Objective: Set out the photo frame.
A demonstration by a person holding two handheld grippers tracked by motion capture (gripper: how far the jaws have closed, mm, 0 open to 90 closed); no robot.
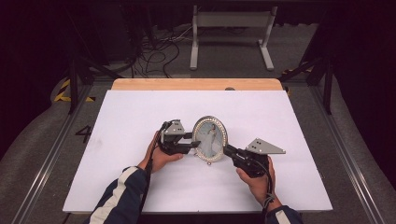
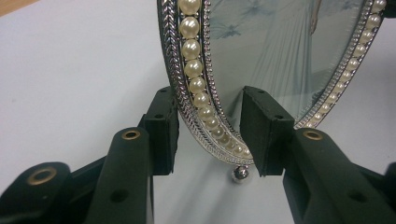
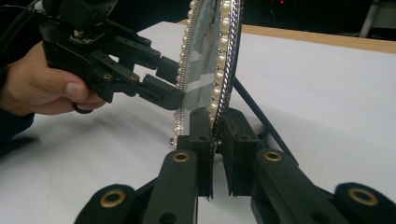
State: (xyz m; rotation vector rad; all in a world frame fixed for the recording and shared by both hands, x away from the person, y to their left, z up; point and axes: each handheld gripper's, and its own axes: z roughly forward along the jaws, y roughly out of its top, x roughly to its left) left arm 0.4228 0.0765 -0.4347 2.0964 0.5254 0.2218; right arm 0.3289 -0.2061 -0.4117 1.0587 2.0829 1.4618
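**Oval frame held upright between two tongs**

White sheeting is laid over the bench (image 1: 140, 177), whose wooden far edge is left bare; beyond it a grey floor with cables and a white stand (image 1: 231, 35) is seen. Near the middle of the bench, an oval picture frame (image 1: 209, 138) rimmed with pearls is stood upright, its picture of a figure in a pale gown turned toward the person.

The left tongs (image 1: 192, 142) are held in the left hand (image 1: 161, 156) at the frame's left rim. In the left gripper view the pearl rim (image 2: 198, 88) is seen between the two black jaws: the jaw on the left lies against the frame's back edge, while a gap is left between the other jaw and the glass. These tongs are thus only partly closed, and no grip is made.

The right tongs (image 1: 229, 150), held in the right hand (image 1: 257, 179), are closed on the frame's lower right rim. In the right gripper view the rim (image 3: 219, 88) is pinched edge-on between both jaws, and the frame's rear strut (image 3: 261, 119) is seen slanting down to the bench.
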